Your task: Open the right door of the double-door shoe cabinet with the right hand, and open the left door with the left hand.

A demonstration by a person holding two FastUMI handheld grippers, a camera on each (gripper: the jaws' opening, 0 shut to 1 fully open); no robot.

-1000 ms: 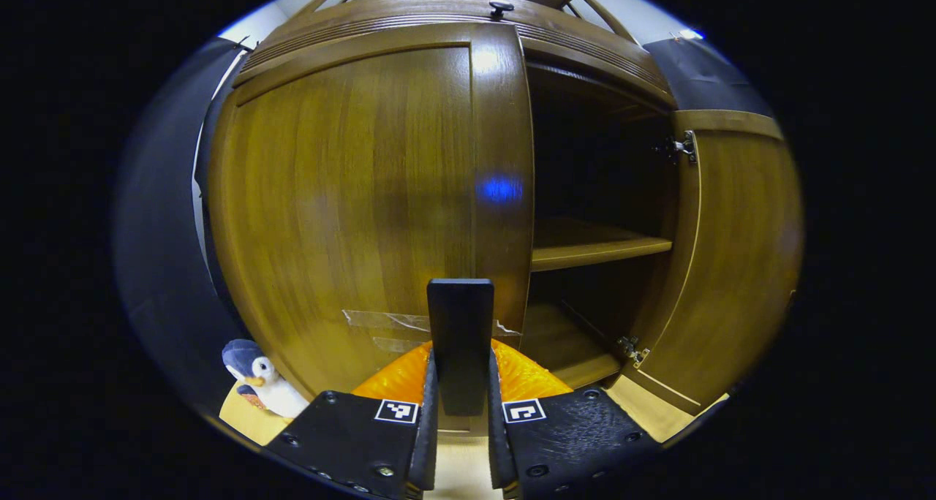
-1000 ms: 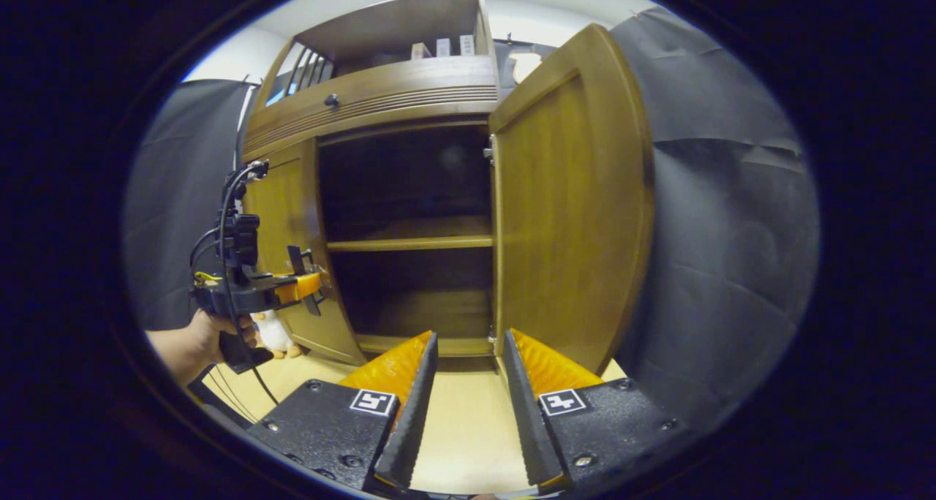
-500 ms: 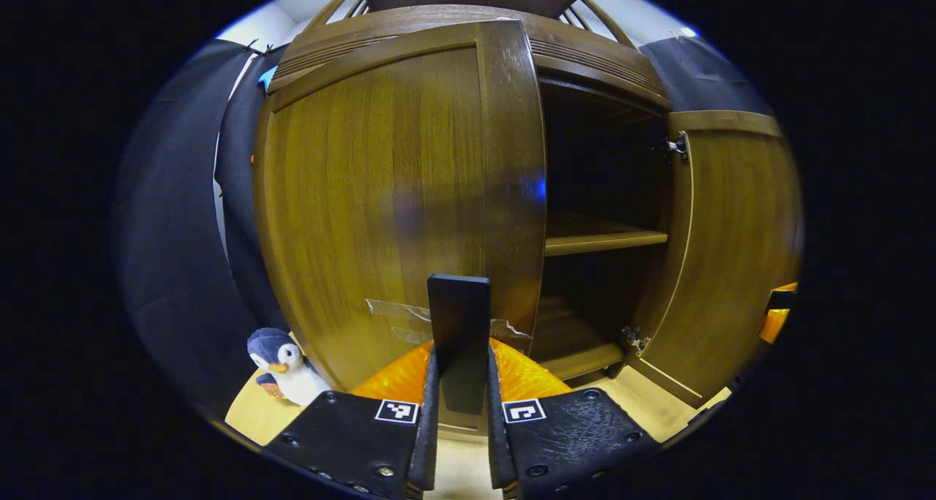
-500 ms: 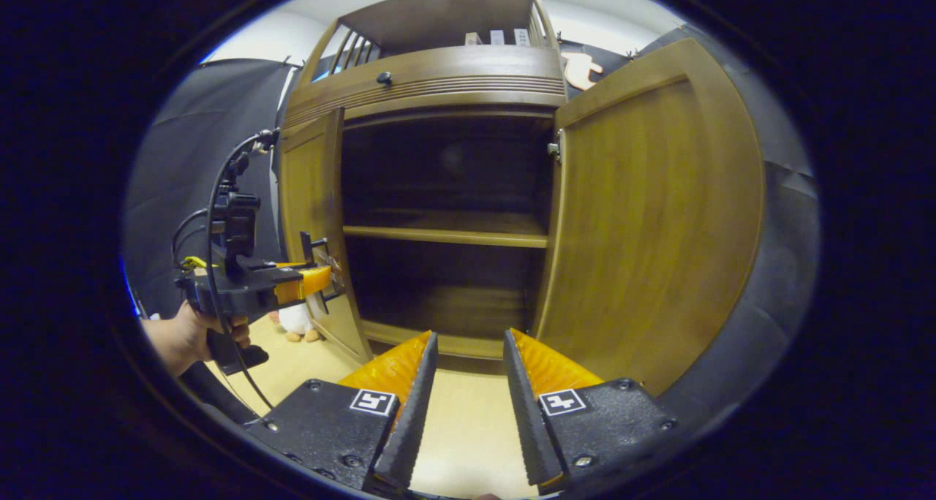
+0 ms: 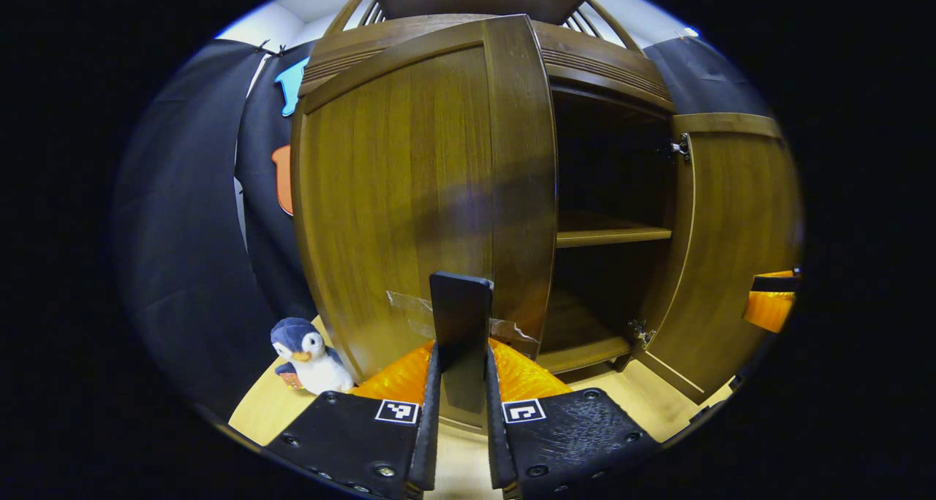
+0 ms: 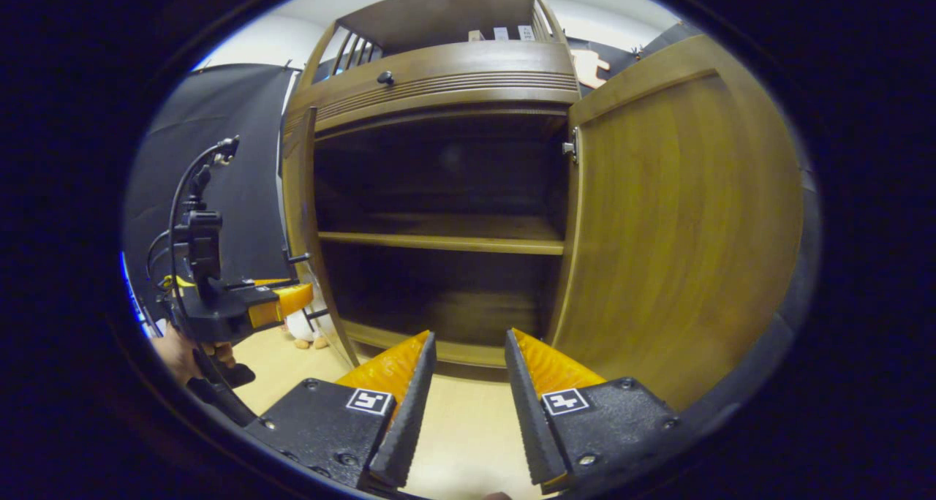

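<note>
I find the shoe cabinet [image 6: 439, 76] standing on a pale floor [image 6: 468, 441] against the black booth cloth, brown wood with a grooved band and a small dark knob [image 6: 385, 77] above the door opening. Its right door [image 6: 680, 215] is swung wide, its inner panel facing my right claw [image 6: 457, 405], with a metal hinge [image 6: 570, 148] showing at its upper inner edge. The left door [image 5: 424, 193] stands partly open from the cabinet front; in the right gripper view I see it nearly edge-on. My left claw [image 5: 459, 412] is clamped on the black handle [image 5: 459, 317] at the lower free edge of that door, both fingers pressed against its sides. A strip of clear tape [image 5: 409, 306] lies on the door beside the handle. My right claw sits apart from the cabinet, its fingers spread and gripping nothing. Inside the cabinet I make out one shelf [image 6: 439, 240] across the middle; the space above and below it is too dark to read. A plush penguin [image 5: 307, 357] sits on the floor just beside the left door's lower corner. In the right gripper view the hand [image 6: 183, 350] holding the left claw is cut off at the edge.
</note>
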